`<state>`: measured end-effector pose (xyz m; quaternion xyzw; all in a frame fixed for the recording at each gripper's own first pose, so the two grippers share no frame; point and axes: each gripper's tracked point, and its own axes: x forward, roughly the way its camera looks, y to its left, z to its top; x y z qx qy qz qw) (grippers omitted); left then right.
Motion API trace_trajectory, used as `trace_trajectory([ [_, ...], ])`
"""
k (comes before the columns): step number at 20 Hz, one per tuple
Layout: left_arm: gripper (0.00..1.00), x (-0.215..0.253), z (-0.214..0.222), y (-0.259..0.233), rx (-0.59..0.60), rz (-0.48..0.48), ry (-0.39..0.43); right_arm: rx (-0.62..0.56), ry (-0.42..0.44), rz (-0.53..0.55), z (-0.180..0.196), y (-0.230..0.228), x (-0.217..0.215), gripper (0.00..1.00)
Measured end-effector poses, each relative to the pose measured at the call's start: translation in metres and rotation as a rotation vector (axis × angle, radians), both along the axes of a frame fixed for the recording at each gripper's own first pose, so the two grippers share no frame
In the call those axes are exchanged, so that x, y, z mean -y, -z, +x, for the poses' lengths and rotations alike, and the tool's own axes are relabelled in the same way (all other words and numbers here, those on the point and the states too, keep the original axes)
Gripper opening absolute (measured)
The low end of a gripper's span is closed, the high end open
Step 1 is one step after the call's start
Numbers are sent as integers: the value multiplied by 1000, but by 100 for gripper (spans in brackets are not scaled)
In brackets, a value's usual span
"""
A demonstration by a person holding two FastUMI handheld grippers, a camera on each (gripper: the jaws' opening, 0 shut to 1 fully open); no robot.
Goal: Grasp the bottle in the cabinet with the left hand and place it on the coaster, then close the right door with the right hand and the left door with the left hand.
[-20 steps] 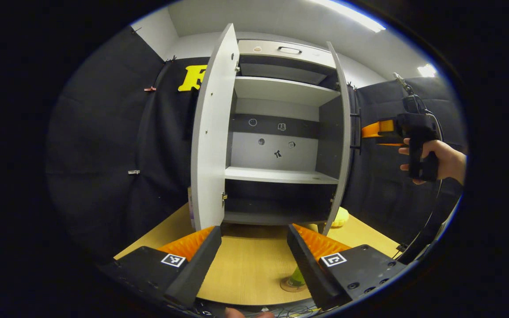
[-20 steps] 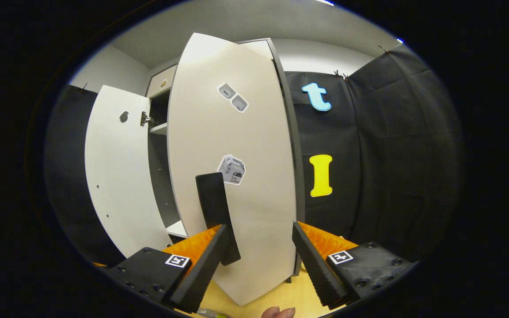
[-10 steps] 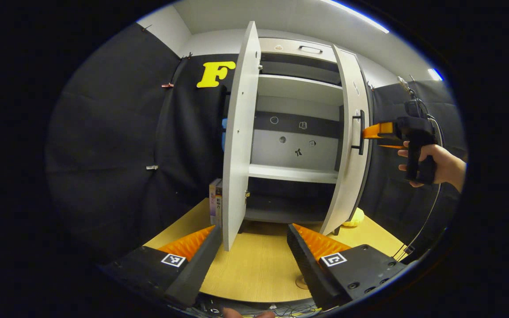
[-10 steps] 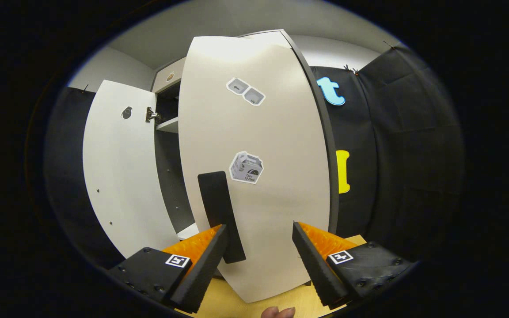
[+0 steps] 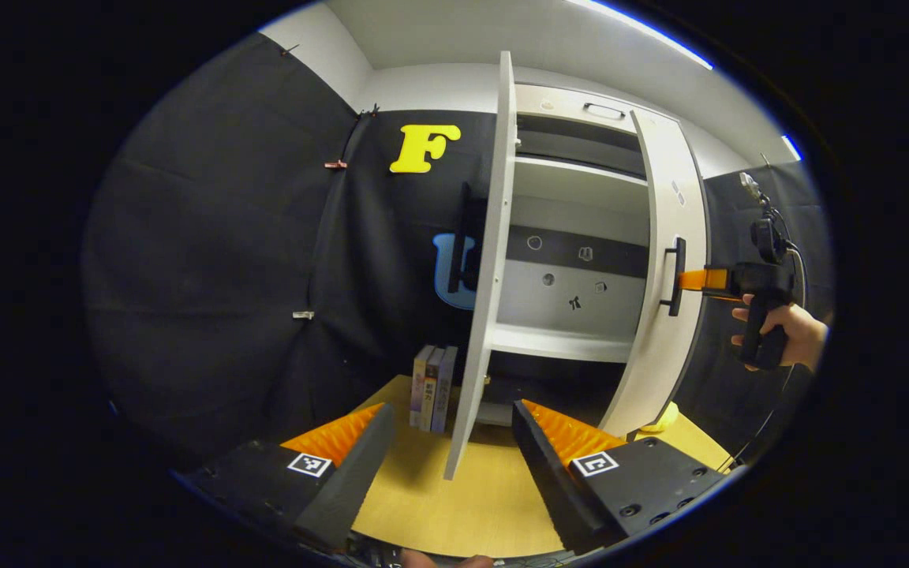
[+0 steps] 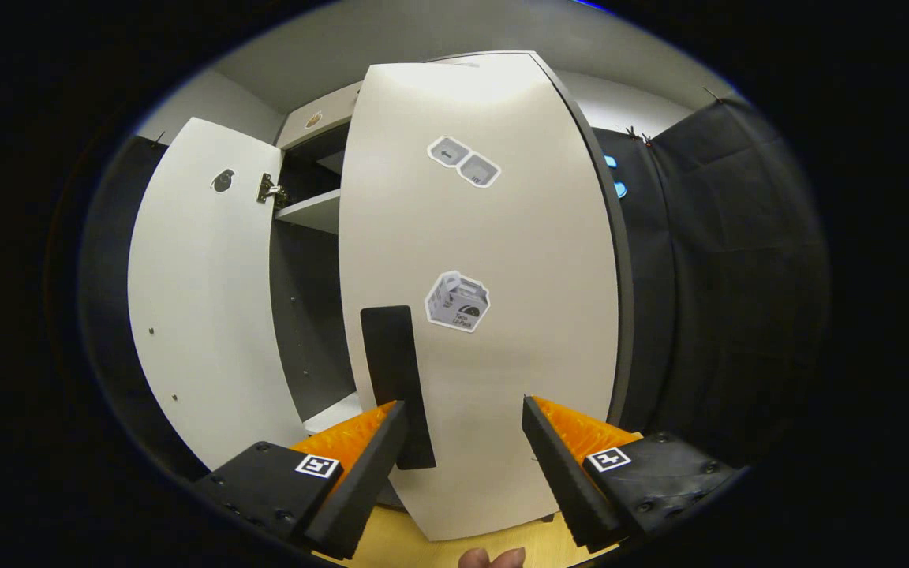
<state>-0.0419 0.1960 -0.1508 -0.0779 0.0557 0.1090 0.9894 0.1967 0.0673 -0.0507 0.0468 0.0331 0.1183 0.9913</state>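
The grey cabinet [image 5: 573,197] stands on the wooden table [image 5: 486,505] with both doors partly open and its shelves bare. My left gripper [image 5: 451,409] is open and holds nothing; it hangs low in front of the left door [image 5: 488,268], which I see edge-on. In the right gripper view, my right gripper [image 6: 464,402] is open, its tips up close to the outer face of the right door [image 6: 502,237], just right of the black handle [image 6: 394,379]. The left gripper view also shows the right gripper [image 5: 699,278] beside the right door [image 5: 660,331], held by a hand [image 5: 786,335].
A few books [image 5: 432,385] stand upright on the table left of the cabinet. A yellow object [image 5: 663,416] lies behind the right door's bottom corner. The left door [image 6: 194,284] swings wide open at the left. Black cloth walls surround the booth.
The right door has swung further towards shut with the right gripper moving along with it. The left gripper has shifted left, so the left door now appears edge-on.
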Motion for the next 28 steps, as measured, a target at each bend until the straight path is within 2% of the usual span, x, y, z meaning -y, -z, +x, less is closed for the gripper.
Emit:
trace_trajectory([
  [6,95,-65,51,-40,50,27,-48,-20,40,3,8,0,-4,98],
  [9,95,-95,82,-57,58,42,-58,-17,57,10,-5,-3,-4,98],
  [11,95,-105,103,-66,64,53,-51,-2,68,-23,-20,-5,0,98],
  [16,92,-105,140,-71,55,124,-20,-3,59,-85,-55,-3,6,98],
  [17,95,-101,144,-71,50,133,-11,-7,57,-93,-58,-2,8,97],
  [19,92,-99,146,-72,44,143,-9,-17,59,-101,-65,-1,15,95],
  [25,92,-79,138,-73,33,140,19,-15,49,-28,-80,-20,24,96],
  [28,92,-65,135,-71,28,109,31,-16,50,-29,-89,-20,32,96],
])
